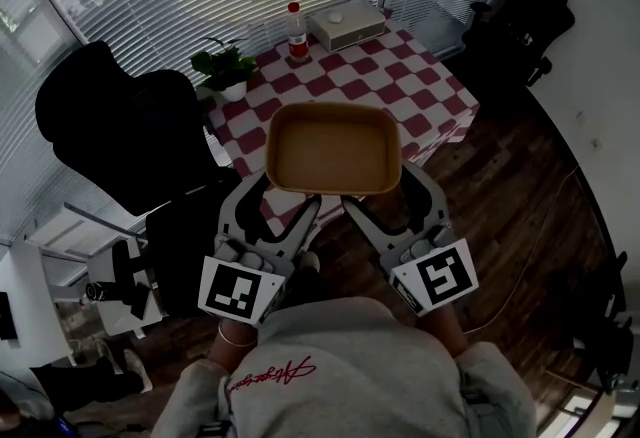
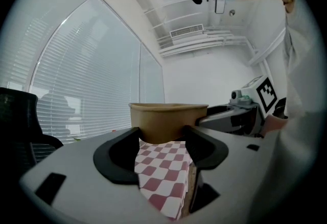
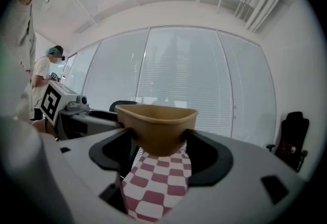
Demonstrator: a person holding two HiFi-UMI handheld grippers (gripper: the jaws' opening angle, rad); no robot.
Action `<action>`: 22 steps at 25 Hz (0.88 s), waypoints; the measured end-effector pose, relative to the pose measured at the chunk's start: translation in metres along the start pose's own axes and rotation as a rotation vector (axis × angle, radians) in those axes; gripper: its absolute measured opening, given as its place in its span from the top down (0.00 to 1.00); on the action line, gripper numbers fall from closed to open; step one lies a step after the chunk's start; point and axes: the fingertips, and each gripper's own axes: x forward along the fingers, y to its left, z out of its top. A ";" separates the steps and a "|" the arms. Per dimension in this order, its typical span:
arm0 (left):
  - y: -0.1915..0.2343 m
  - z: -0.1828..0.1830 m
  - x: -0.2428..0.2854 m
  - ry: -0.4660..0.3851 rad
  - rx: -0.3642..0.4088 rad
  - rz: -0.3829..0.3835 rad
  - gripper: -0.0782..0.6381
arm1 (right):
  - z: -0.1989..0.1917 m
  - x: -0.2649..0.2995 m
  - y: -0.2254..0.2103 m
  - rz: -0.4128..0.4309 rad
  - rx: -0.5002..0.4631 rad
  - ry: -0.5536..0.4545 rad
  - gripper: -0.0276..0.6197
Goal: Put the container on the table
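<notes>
Grip: the fingers of my left gripper and right gripper each pinch a near corner of the container.
Container: in the air at frame centre, over the desk's near edge.
Risk: I hold only tapered walls, so uneven hands could tilt it or let it slip.
Around: bottle, plant and white box at upper centre; black chair at left.
Obstruction: none on the near cloth, I judge.
</notes>
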 end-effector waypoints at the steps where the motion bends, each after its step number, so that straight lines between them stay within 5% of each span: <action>1: 0.003 0.000 0.004 0.000 0.001 0.000 0.49 | 0.000 0.004 -0.003 -0.001 0.000 -0.001 0.44; 22: 0.065 -0.002 0.055 -0.005 -0.015 -0.028 0.49 | 0.001 0.075 -0.036 -0.028 -0.002 0.013 0.44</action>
